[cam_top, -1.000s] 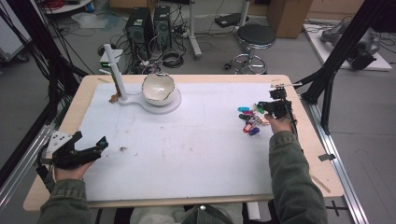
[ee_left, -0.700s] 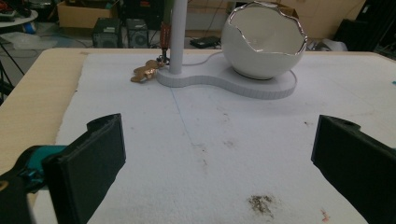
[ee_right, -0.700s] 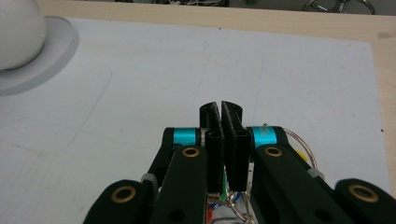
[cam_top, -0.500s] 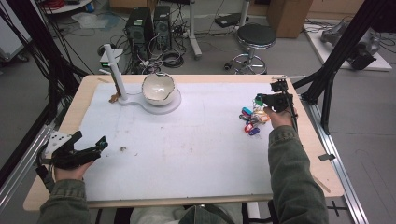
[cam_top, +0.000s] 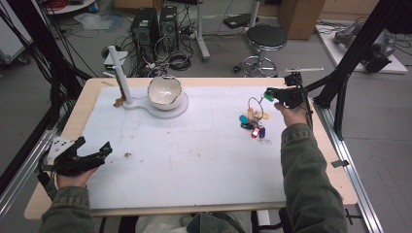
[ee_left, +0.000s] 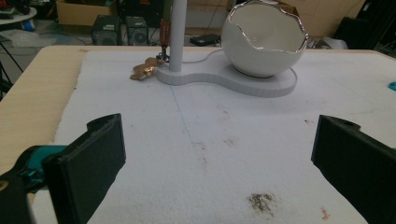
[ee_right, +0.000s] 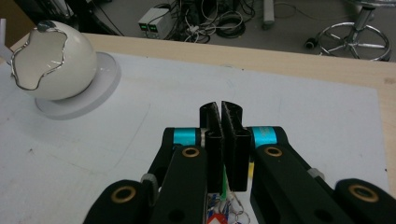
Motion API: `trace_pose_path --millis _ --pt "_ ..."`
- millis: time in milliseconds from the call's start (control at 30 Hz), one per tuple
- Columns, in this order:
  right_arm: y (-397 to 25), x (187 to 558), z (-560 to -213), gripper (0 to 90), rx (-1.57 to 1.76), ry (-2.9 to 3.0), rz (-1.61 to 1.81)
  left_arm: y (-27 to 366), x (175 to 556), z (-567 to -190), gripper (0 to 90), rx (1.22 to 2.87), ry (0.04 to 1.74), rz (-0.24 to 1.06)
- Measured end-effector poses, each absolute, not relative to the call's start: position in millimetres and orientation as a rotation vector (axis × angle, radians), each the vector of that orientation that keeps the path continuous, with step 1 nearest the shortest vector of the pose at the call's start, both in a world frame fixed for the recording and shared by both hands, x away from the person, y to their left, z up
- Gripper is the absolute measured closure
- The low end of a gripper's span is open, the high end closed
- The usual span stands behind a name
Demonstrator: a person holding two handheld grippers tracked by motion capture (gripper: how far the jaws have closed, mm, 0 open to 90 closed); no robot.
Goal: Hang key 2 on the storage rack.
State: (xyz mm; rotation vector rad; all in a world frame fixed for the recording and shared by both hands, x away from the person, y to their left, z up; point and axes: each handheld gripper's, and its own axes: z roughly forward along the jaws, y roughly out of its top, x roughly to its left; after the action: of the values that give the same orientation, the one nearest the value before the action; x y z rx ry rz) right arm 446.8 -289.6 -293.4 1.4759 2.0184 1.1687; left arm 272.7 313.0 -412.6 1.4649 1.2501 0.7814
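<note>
A bunch of coloured key tags (cam_top: 252, 127) on wire rings lies on the white mat (cam_top: 194, 150) at the right. My right gripper (cam_top: 271, 94) hovers just beyond the bunch, shut on its green tag (cam_top: 267, 96), from which a ring (cam_top: 253, 103) leads down to the rest. In the right gripper view the jaws (ee_right: 222, 112) are pressed together, with a green strip (ee_right: 224, 185) and more tags (ee_right: 219, 212) beneath them. My left gripper (cam_top: 94, 145) rests at the front left, open and holding nothing; its jaws (ee_left: 219, 158) stand wide apart over the mat.
A white cracked-egg bowl (cam_top: 164, 91) sits on a white base (cam_top: 167, 109) at the back, beside an upright white post (cam_top: 120, 73) with a small gold charm (cam_top: 118, 102) at its foot. The mat carries a dark smudge (cam_top: 128, 155). A stool (cam_top: 265, 39) stands beyond the table.
My right gripper has moved away from me and slightly up, pulling the green tag and ring out from the bunch. The left gripper has stayed put.
</note>
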Motion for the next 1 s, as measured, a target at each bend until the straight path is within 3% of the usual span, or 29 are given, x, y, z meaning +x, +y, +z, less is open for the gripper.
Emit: trace_pose_path --millis 1000 --pt "-246.3 439.3 -226.9 88.2 1.307 2.083 1.331 313.6 273.0 -412.5 3.4 1.457 1.252 0.777"
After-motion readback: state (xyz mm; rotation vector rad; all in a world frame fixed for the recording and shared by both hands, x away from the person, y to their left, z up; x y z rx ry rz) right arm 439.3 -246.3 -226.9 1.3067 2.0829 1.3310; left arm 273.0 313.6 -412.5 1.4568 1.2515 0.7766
